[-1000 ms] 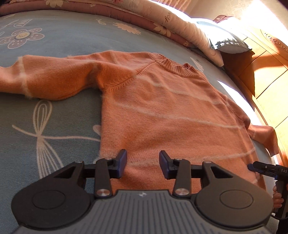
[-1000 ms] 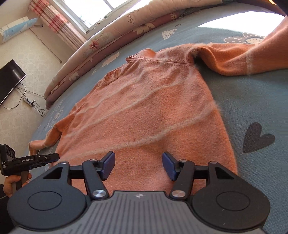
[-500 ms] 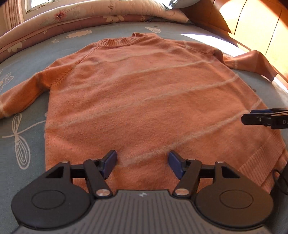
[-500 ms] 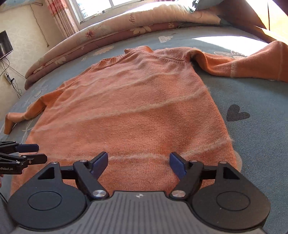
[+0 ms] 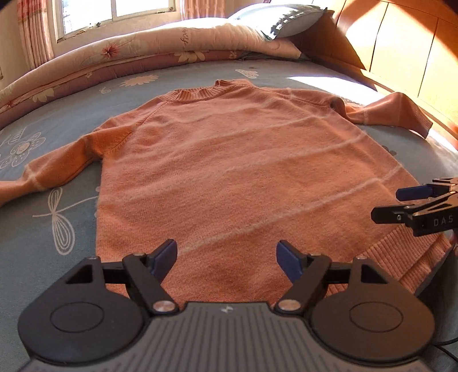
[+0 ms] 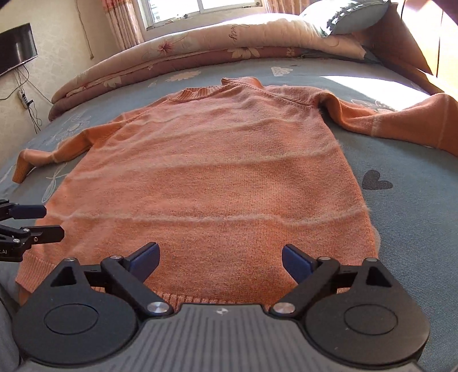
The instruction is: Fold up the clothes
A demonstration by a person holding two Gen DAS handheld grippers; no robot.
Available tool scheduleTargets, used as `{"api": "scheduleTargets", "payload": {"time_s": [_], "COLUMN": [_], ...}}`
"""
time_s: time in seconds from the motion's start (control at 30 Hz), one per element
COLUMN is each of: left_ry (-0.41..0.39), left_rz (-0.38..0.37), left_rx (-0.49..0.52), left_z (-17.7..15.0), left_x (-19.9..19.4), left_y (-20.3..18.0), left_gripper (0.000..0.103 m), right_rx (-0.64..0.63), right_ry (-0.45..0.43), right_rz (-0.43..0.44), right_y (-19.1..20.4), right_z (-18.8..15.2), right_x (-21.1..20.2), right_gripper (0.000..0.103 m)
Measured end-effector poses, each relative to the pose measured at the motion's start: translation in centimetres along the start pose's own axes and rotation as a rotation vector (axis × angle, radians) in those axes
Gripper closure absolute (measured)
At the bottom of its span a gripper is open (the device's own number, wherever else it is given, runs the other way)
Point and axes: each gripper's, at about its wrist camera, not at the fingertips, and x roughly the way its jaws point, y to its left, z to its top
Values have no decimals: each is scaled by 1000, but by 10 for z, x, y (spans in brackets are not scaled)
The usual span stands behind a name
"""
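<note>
Orange sweater (image 5: 237, 171) flat on bed (image 5: 34, 229); left gripper (image 5: 226, 257), right gripper (image 6: 220, 259) jaws released.

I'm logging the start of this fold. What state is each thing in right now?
Orange knit sweater with pale stripes: flat on the bed, unfolded, both sleeves spread out.
Left gripper: open, empty, above the hem.
Right gripper: open, empty, above the hem.
Window curtains: drawn aside.
</note>
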Motion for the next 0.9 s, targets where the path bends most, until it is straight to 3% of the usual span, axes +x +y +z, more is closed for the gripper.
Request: {"api": "scheduleTargets", "payload": {"time_s": [0.07, 0.1, 0.2, 0.4, 0.53, 0.63, 0.7, 0.8, 0.9], "left_ry": [38, 58, 18, 74, 33, 25, 47, 132, 129], "left_rz": [13, 20, 22, -1, -41, -166, -201, -117, -104], "left_rx": [22, 34, 18, -38, -183, -316, -338, -345, -314], "left_z": [-7, -10, -31, -52, -42, -28, -26, -33, -45], "left_x": [10, 15, 5, -23, -44, -42, -30, -12, -20], "left_y": [-10, -15, -11, 12, 39, 51, 47, 39, 37], "left_gripper": [26, 25, 18, 14, 14, 14, 14, 15, 14], "right_rx": [-48, -75, -89, -95, -99, -94, -89, -82, -88], "right_ry": [28, 21, -16, -65, -98, -99, -96, -91, -112], "right_rz": [-46, -58, -69, -52, -40, -43, -47, -54, -46], "right_y": [9, 12, 12, 8, 5, 5, 6, 6, 5], "right_z": [-9, -14, -27, -35, -41, -40, -40, -38, -43], "right_x": [10, 10, 4, 1, -2, -2, -1, 0, -2], "right_gripper": [0, 0, 0, 0, 0, 0, 0, 0, 0]}}
